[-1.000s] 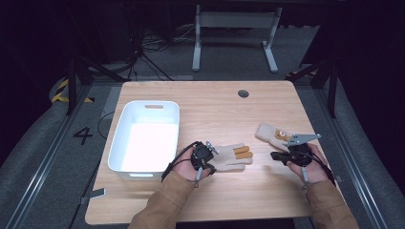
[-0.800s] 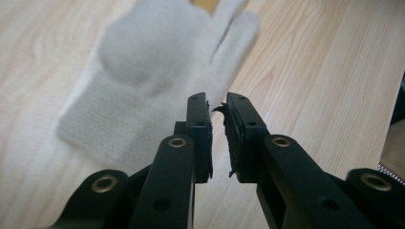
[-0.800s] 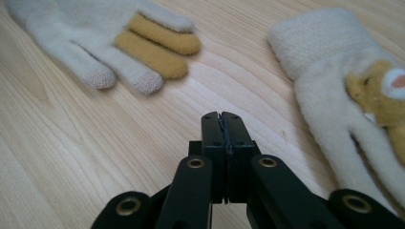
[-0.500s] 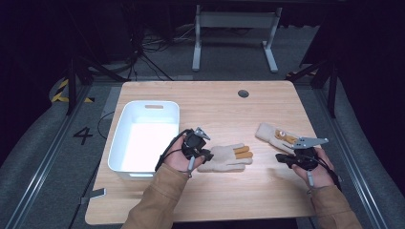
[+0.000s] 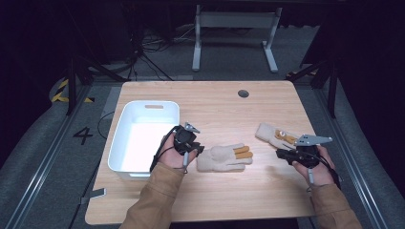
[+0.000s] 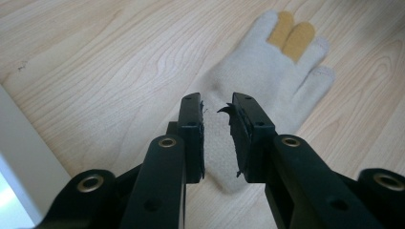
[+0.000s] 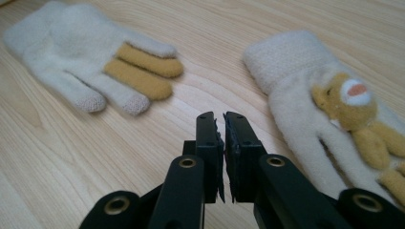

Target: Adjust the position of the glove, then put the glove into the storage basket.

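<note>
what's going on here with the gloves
A person holds a two-jaw gripper in each hand over a wooden table. The left gripper is partly open over the cuff of a cream knitted glove with two mustard fingers. The right gripper is shut on nothing, beside a cream glove bearing a bear figure. An empty white plastic bin stands at the left.

Two knitted gloves [image 5: 223, 158] [image 5: 273, 136], one white bin [image 5: 143, 136], two grippers [image 5: 187, 143] [image 5: 292, 155]

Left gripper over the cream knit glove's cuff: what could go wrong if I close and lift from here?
The left gripper stands open over the cuff of the cream knit glove with mustard fingers; a shallow bite may pinch only loose knit and slip. The white plastic bin sits close beside that hand, so a sideways lift could knock it. The second cream glove with a bear lies beside the shut right gripper and could get dragged.
</note>
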{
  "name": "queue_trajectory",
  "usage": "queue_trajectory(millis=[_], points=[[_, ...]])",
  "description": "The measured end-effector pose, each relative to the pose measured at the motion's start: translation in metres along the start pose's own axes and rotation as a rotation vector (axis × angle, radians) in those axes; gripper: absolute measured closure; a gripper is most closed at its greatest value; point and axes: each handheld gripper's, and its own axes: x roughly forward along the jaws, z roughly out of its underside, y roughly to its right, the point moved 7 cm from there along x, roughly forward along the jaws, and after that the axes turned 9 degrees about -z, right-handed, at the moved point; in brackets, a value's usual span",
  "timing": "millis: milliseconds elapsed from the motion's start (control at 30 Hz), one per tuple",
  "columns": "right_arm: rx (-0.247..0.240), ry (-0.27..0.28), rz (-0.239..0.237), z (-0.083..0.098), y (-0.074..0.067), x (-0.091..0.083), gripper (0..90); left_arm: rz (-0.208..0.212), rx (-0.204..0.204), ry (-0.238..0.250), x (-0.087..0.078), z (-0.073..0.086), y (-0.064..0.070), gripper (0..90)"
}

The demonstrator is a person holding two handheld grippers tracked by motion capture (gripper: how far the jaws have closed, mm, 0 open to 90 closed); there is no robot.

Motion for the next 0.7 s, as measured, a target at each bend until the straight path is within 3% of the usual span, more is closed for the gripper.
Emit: queue_trajectory(millis=[367, 700], points=[[0.004, 0.026, 0.026, -0.004, 0.009, 0.000, 83.0, 0.011, 0.005, 0.015, -0.002, -0.002, 0.004, 71.3], [0.016, 0.069, 0.061, -0.007, 0.023, -0.006, 76.4, 0.031, 0.014, -0.019, -0.003, 0.002, 0.012, 69.3]])
